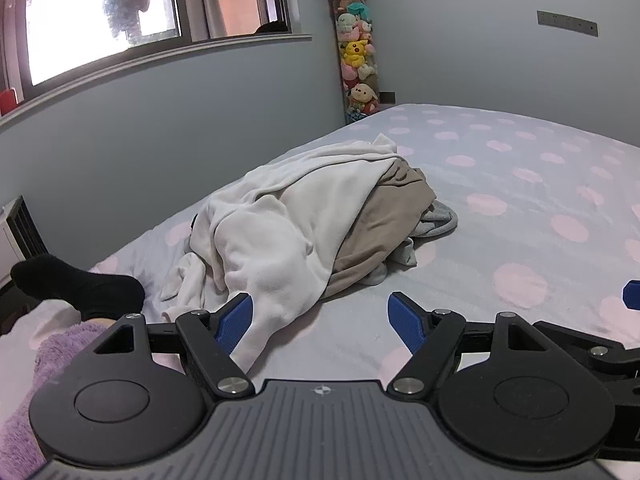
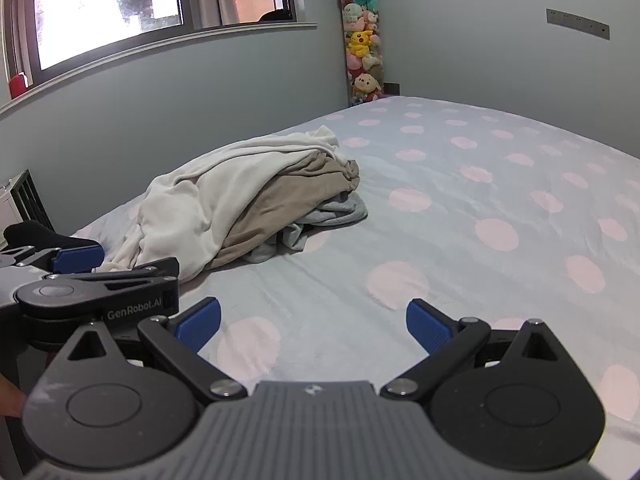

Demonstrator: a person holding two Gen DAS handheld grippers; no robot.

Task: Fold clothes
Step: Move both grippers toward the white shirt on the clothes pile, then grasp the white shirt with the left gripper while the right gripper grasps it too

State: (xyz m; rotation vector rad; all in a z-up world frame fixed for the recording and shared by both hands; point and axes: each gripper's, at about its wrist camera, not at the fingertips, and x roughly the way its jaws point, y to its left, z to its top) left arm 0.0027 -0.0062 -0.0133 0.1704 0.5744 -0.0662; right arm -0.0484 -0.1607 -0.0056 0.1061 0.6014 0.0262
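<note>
Both grippers held low over the near edge of the bed (image 2: 460, 184), angled down toward the sheet, side by side.

Left gripper (image 1: 320, 322): jaws spread wide, nothing between the pads. Its left fingertip (image 1: 236, 320) sits just in front of the trailing edge of the white garment (image 1: 280, 232); contact cannot be confirmed.

Right gripper (image 2: 314, 326): jaws spread wide, only bare dotted sheet between them, well clear of the clothes.

Pile of clothes (image 2: 248, 204) lies unfolded on the left half of the bed: white garment on top, a tan piece (image 2: 280, 196) under it, a grey piece (image 2: 328, 216) at the bottom right. A foot in a black sock (image 1: 76, 284) rests at the left edge.
</note>
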